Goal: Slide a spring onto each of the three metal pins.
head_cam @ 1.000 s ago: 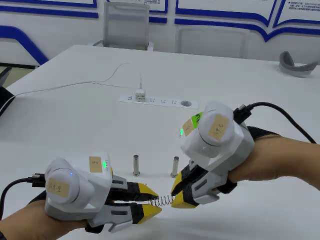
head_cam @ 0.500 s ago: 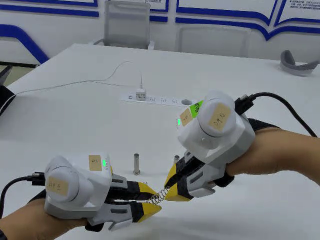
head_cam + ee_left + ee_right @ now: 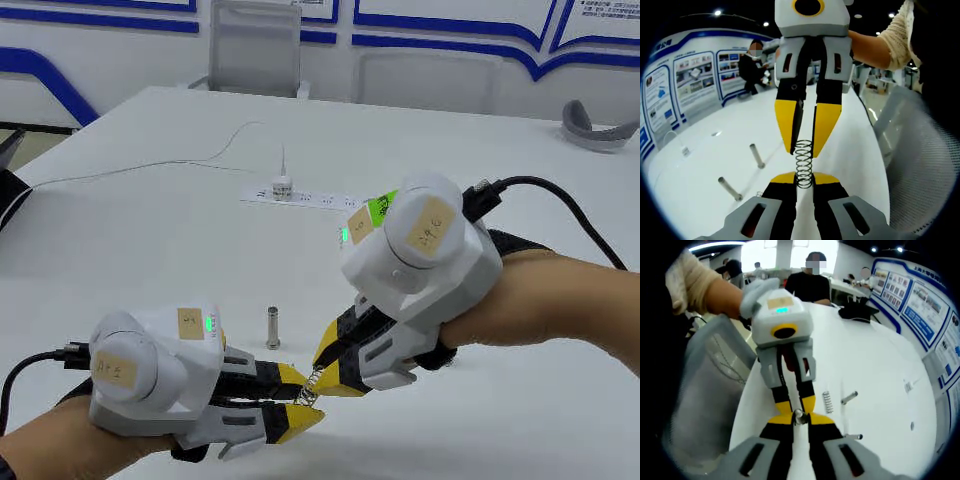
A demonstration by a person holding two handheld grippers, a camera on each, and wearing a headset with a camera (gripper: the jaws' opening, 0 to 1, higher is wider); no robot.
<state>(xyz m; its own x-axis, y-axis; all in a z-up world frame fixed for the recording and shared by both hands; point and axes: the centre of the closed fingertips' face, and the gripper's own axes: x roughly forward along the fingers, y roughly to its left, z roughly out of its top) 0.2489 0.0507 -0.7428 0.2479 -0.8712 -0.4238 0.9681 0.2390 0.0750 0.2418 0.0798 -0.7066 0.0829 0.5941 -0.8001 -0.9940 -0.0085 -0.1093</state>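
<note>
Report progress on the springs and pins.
Done: nothing yet. The two pins seen in the left gripper view are bare. In hand: one spring, gripped at one end by the left gripper and at the other by the right gripper, clear of any pin. Left: all three pins need a spring. A loose spring lies on the table beside them.
</note>
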